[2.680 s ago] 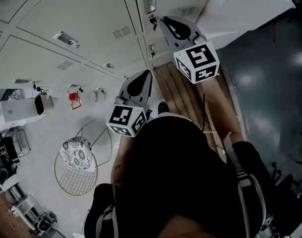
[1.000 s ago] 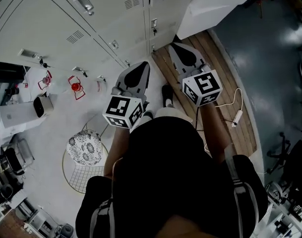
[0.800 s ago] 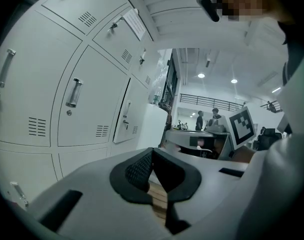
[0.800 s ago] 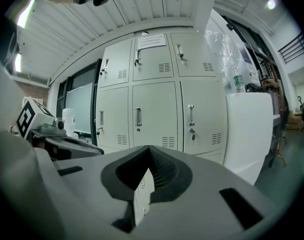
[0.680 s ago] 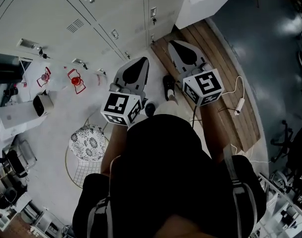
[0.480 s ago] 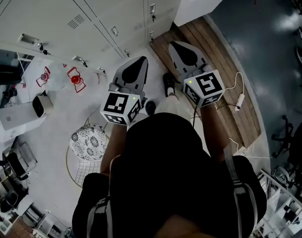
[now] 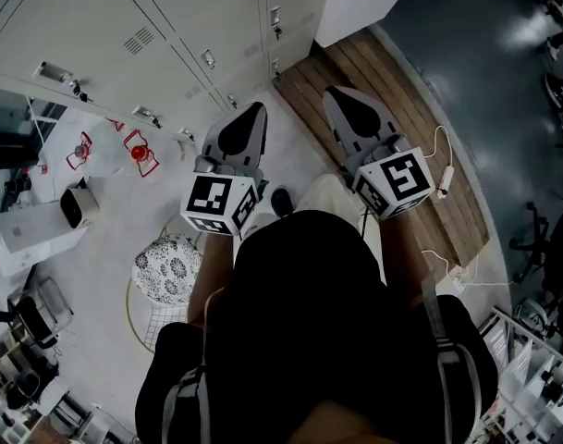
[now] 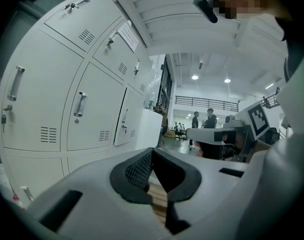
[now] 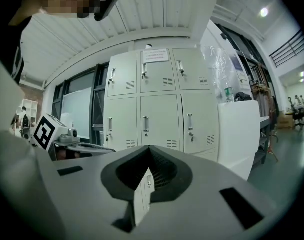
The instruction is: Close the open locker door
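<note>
A bank of white lockers [image 7: 170, 26] fills the upper left of the head view. It also shows ahead in the right gripper view [image 9: 156, 99] and to the left in the left gripper view [image 8: 67, 104]. Every door I can see sits flush with its frame. My left gripper [image 7: 256, 107] and right gripper [image 7: 329, 91] hang side by side in front of me, some way short of the lockers. Both are shut with nothing between the jaws and touch nothing.
A tall white cabinet [image 9: 236, 134] stands at the right end of the lockers. A wooden floor strip [image 7: 383, 100] runs under my right gripper, with a cable and power strip [image 7: 445, 169] on it. A wire chair [image 7: 165, 271] stands at my lower left. Two people [image 8: 204, 121] stand far off.
The right gripper has drawn back from the locker fronts and moved down and right. The lockers have slid toward the top of the head view. Both grippers stay shut.
</note>
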Demonstrator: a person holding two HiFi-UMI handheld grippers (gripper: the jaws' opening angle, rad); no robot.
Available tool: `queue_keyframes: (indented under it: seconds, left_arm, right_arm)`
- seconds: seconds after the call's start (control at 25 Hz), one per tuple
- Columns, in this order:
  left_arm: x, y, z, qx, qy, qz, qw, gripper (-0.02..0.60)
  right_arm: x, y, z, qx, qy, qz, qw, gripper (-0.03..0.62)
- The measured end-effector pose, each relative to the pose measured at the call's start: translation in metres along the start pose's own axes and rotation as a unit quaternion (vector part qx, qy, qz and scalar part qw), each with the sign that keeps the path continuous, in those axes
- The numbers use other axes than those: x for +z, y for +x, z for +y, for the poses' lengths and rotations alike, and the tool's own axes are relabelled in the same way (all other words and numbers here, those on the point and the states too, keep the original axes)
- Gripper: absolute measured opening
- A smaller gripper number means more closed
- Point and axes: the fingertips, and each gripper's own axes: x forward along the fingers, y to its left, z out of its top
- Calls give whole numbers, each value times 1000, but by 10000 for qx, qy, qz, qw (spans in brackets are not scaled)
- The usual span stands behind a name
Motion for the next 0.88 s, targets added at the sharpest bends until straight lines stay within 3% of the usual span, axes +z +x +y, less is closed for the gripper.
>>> queue_keyframes:
  seconds: [0.52, 0.88]
  left_arm:
    - [14, -16, -21, 41, 97, -205, 9997, 17]
    - [4, -25, -30, 69, 21, -180, 9998, 18]
  right_arm:
    - [-11, -34, -3, -119, 59, -3, 9999, 3]
    - [-17, -44, 11, -19, 121, -20, 9999, 3]
